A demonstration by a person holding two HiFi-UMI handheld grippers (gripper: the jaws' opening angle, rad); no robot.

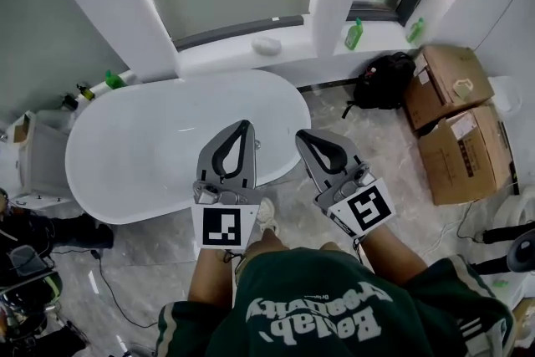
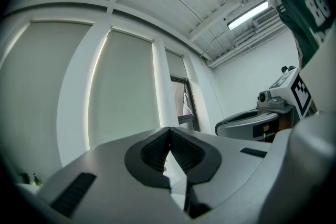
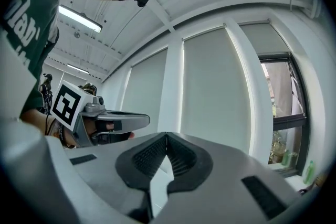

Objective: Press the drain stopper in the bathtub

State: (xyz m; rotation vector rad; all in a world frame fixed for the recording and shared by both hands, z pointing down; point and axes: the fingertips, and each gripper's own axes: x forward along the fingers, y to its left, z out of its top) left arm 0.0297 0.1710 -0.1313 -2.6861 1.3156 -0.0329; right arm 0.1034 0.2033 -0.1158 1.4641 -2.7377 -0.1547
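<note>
A bright bathroom: grey marble floor [image 1: 393, 205], blinds drawn over tall windows, and a white oval tub [image 1: 142, 146] standing free below the sill.

The left gripper [image 2: 169, 129] has its ribbed pads pressed together at the tips with nothing between them. The right gripper [image 3: 166, 135] is the same, tips meeting and empty. Both are held level, side by side in front of the person, with the left over the tub's near rim and the right just off its end, above the floor. Further out are a black backpack [image 1: 384, 81], cardboard boxes [image 1: 460, 125] and green bottles [image 1: 354, 35] on the sill.

The stopper is not visible. It should sit in the tub's floor, which looks plain white where it shows and is partly hidden by the left gripper.

A stopper like this is probably a small, rigid, smooth cap on a spring, so it should be pushed rather than pinched. Closed tips pressed straight down on its centre would suit. An off-centre push could skid onto the slick enamel.
</note>
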